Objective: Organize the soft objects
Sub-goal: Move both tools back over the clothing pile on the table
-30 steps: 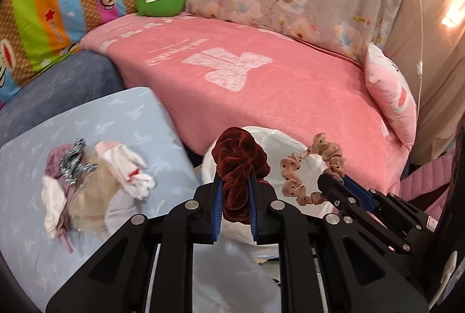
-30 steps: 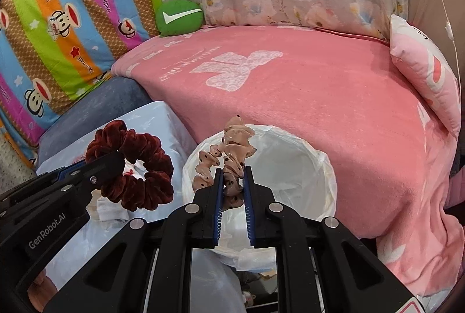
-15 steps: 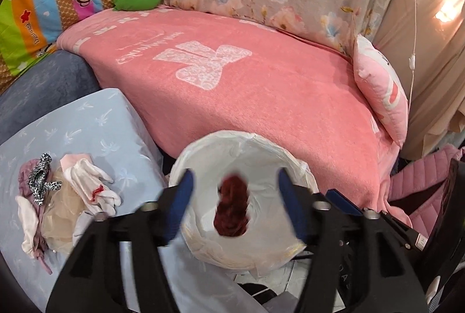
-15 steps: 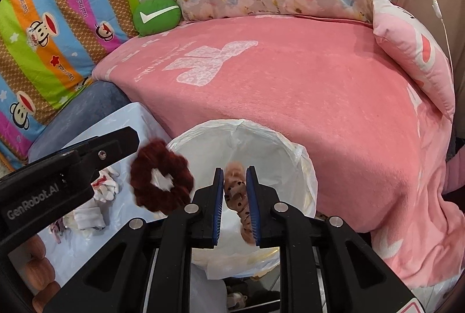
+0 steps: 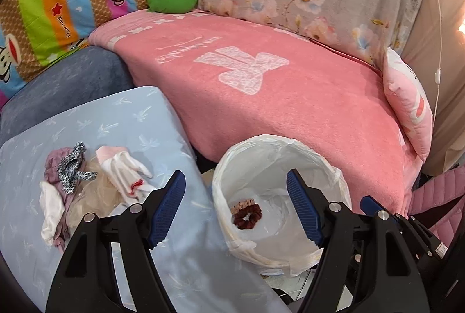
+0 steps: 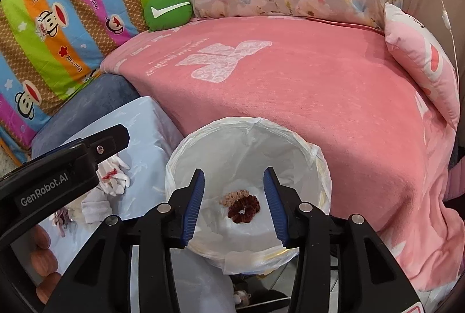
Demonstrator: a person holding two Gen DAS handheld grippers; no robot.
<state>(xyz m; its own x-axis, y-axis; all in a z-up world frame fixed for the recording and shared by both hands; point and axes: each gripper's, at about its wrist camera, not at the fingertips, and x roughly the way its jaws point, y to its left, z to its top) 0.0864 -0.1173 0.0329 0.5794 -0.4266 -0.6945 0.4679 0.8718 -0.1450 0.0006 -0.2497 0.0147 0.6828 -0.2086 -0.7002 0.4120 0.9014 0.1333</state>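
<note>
Two scrunchies in the lined bin

Both grippers, left and right, hang released above the bin, lower centre; maroon scrunchie touches pink scrunchie.

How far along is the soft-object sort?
Done: the dark red scrunchie and the pink scrunchie lie side by side in the lined bin. In hand: nothing; left gripper and right gripper both hang open over the bin. Left: the pile on the blue cushion, including white gloves and a black-and-white scrunchie.
</note>
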